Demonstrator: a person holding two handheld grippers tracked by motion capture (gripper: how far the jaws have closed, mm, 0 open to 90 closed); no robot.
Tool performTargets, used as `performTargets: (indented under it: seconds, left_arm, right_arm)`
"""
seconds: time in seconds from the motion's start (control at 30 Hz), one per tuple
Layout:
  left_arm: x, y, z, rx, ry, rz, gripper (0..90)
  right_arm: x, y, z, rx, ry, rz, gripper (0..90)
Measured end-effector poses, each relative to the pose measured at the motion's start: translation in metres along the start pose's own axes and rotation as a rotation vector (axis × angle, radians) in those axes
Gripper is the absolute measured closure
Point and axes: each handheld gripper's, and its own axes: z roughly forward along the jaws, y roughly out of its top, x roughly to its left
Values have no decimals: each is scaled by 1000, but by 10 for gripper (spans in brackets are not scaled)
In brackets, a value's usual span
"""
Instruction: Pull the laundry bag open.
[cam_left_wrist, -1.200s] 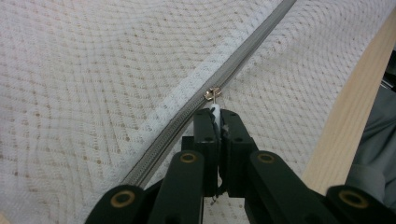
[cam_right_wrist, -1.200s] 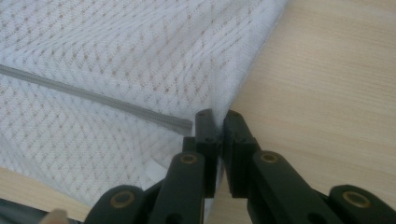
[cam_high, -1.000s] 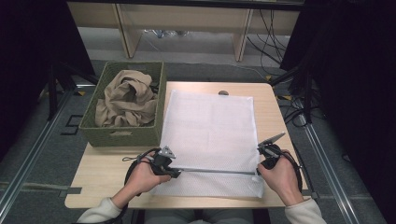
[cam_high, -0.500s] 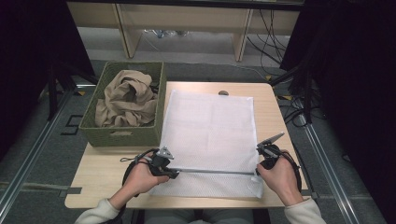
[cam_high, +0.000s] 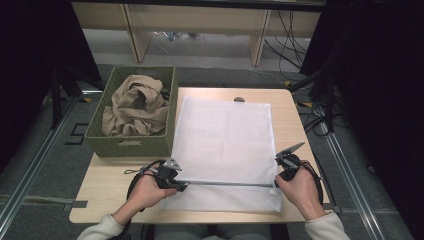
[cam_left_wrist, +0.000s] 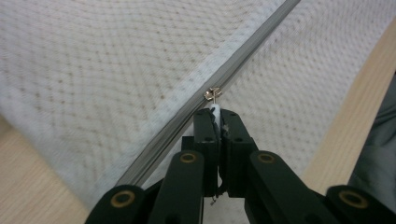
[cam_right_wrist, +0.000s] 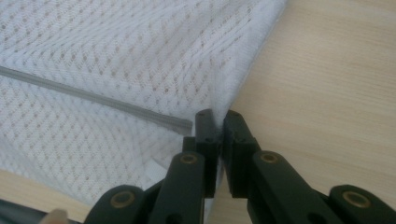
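The table (cam_high: 300, 125) runs out of the high view at the bottom, where my sleeves and forearms cover its near edge. The white mesh bag (cam_high: 225, 145) lies flat across the middle of that frame, its near strip partly behind my two hands. To its left, in the upper left of the frame, the green basket (cam_high: 100, 142) holds a crumpled tan cloth (cam_high: 135, 107) whose lower folds are buried inside.

The grey zipper (cam_high: 225, 184) crosses the bag low in the frame, from one claw to the other. In the left gripper view it climbs from lower left to upper right, and its lower end is lost behind my jaws.

My left gripper (cam_left_wrist: 217, 113) sits at the zipper's left end in the high view. Its jaws are pressed together on a small white tab just below the brass slider (cam_left_wrist: 214, 93); I take it to be the zipper pull, though it is mostly hidden between the pads.

My right gripper (cam_right_wrist: 216, 115) sits at the bag's right edge, where the zipper's end stops just left of the jaw tips. The jaws pinch the mesh edge there, the fabric puckering up out of them.
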Motion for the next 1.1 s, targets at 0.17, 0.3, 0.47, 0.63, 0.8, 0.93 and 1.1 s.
performTargets:
  seconds: [0.17, 0.3, 0.47, 0.63, 0.8, 0.93, 1.1]
  left_arm:
    - [1, -1, -2, -1, 3, -2, 866]
    - [2, -3, -3, 8, 23, -3, 866]
    - [5, -7, -7, 7, 18, -10, 866]
    - [6, -8, -7, -3, 11, -15, 866]
    - [6, -8, -9, 6, 28, -13, 866]
    - [9, -11, -12, 3, 33, -21, 866]
    - [11, -15, -15, 7, 37, -30, 867]
  right_arm:
    - [0, 0, 1, -3, 16, 3, 865]
    - [3, 1, -1, 21, 2, 36, 866]
    - [-1, 1, 0, 2, 14, 7, 866]
    - [0, 2, 1, -1, 8, -11, 866]
    - [0, 2, 0, 13, 15, 2, 866]
    - [1, 2, -1, 16, 2, 35, 865]
    - [-1, 3, 0, 10, 0, -2, 866]
